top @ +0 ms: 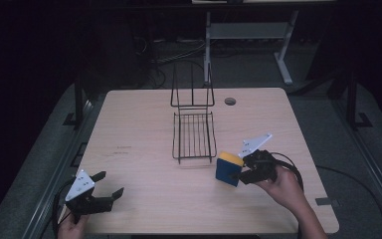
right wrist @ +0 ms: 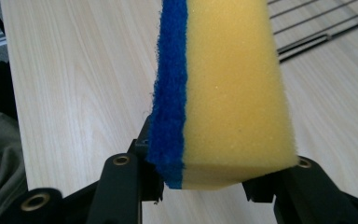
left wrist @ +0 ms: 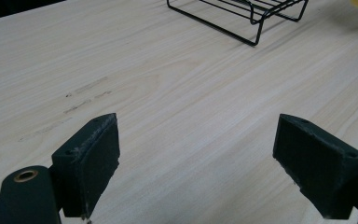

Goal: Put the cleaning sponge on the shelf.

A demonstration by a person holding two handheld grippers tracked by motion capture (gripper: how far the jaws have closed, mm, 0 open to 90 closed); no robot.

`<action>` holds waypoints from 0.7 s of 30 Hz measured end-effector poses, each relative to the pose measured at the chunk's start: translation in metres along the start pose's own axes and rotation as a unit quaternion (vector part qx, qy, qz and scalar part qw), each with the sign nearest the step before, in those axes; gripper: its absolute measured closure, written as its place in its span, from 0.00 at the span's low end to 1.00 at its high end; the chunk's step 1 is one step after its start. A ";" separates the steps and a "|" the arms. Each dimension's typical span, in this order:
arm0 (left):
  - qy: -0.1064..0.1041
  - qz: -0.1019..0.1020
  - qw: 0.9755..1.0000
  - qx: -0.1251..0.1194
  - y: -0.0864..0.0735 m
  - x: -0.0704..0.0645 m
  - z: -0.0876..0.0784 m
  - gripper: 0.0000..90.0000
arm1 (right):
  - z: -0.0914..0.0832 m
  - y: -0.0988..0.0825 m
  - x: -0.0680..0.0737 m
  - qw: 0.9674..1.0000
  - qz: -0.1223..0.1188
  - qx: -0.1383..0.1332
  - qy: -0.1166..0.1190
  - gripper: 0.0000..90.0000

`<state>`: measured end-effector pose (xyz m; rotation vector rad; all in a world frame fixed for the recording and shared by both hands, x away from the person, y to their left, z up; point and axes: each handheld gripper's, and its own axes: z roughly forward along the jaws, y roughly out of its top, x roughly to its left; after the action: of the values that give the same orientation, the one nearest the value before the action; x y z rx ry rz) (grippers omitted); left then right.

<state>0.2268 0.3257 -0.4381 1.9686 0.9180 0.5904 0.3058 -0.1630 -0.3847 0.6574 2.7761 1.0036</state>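
A yellow sponge (top: 228, 168) with a blue scouring side stands on edge just right of the black wire rack (top: 194, 130), and my right gripper (top: 240, 175) is shut on it. The right gripper view has the sponge (right wrist: 228, 88) rising between the jaws, blue layer on the left, with the rack (right wrist: 324, 28) wires at top right. My left gripper (top: 110, 184) is open at the table's near left corner, over bare wood. From the left gripper view its pads (left wrist: 91, 163) stand wide apart with nothing between them, and the rack (left wrist: 242, 16) lies far ahead.
The light wooden table (top: 144, 119) has a round cable hole (top: 230, 101) at the back, right of the rack's upright wires. A white desk frame (top: 251, 35) and cables sit on the dark floor behind. Cables trail from both grippers off the near edge.
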 end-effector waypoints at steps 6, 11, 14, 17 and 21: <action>0.001 -0.001 1.000 -0.002 0.000 0.000 0.000 0.16 | 0.003 0.011 -0.005 1.000 -0.010 0.002 0.002 0.63; 0.002 -0.001 1.000 -0.003 0.000 0.001 0.000 0.16 | 0.005 0.020 -0.009 1.000 -0.016 0.003 0.008 0.63; 0.001 -0.002 1.000 -0.002 0.000 0.000 0.000 0.16 | 0.006 0.025 -0.011 1.000 -0.023 0.002 0.012 0.63; 0.001 -0.002 1.000 -0.002 0.000 0.000 0.000 0.16 | 0.007 0.030 -0.014 0.999 -0.027 0.001 0.017 0.63; 0.003 -0.002 1.000 -0.002 0.000 0.001 0.000 0.16 | 0.009 0.037 -0.018 0.999 -0.034 0.003 0.021 0.63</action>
<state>0.2275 0.3269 -0.4383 1.9631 0.9224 0.5954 0.3379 -0.1402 -0.3686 0.5446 2.8179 1.0067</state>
